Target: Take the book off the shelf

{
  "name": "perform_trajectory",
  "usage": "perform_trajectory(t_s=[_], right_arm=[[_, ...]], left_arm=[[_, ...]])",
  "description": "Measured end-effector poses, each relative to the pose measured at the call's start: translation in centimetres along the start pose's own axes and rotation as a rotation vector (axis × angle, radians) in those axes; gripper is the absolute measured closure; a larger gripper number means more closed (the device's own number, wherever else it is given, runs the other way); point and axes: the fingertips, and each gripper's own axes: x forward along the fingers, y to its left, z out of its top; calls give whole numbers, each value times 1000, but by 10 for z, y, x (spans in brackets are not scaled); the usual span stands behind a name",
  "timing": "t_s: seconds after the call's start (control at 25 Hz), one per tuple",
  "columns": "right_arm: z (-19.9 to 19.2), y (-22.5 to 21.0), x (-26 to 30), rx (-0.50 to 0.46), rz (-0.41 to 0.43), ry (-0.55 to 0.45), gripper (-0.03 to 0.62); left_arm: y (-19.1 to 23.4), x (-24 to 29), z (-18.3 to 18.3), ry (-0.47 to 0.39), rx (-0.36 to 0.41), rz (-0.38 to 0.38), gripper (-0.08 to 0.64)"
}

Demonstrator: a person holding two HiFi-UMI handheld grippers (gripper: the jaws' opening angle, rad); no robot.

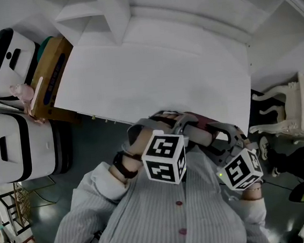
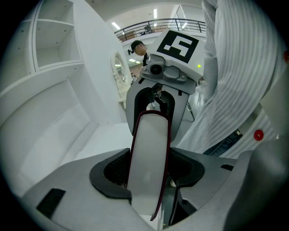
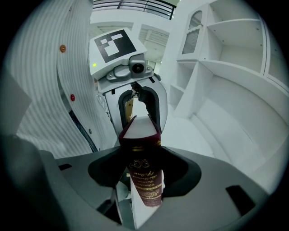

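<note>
**Book held in two tongs at the shelf's edge**

A white shelf [image 1: 163, 74] fills the scene, with cubbies at the back and a broad bare ledge running toward the camera. A person in a striped shirt [image 1: 168, 224] stands at the ledge's near edge. Close to the chest, the left tongs [image 2: 149, 178] and the right tongs [image 3: 143, 173] face each other, each clamped on the same book [image 2: 151, 140]. The left pair pinches the pale page side, and the right pair pinches the maroon spine with its gilt lettering. The book spans the gap between them at the ledge's near edge, well clear of the cubbies. No view shows whether it touches the ledge.

The book looks to be out of its slot already, so the job appears nearly done, and what remains is to carry it clear. Doing that well likely means moving both tongs in the same direction at the same pace, so the book is neither twisted nor pulled two ways. A slight lift before drawing back should spare its lower edge a scrape on the ledge. The page-side grip seems the weaker one, since the covers can flex there. If one pair must let go, the spine-side pair is probably the one to trust with the weight.
</note>
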Motion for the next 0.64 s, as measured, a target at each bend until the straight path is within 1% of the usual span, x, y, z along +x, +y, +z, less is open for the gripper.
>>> perform_trajectory(t_s=[0.44,0.64], right_arm=[[0,-1,0,-12,12,3,360],[-2,-5,-2,-25,16,15,360]], left_arm=[[1,0,0,-8,-22,6,310],[4,1,2,-9,-14,4,310]])
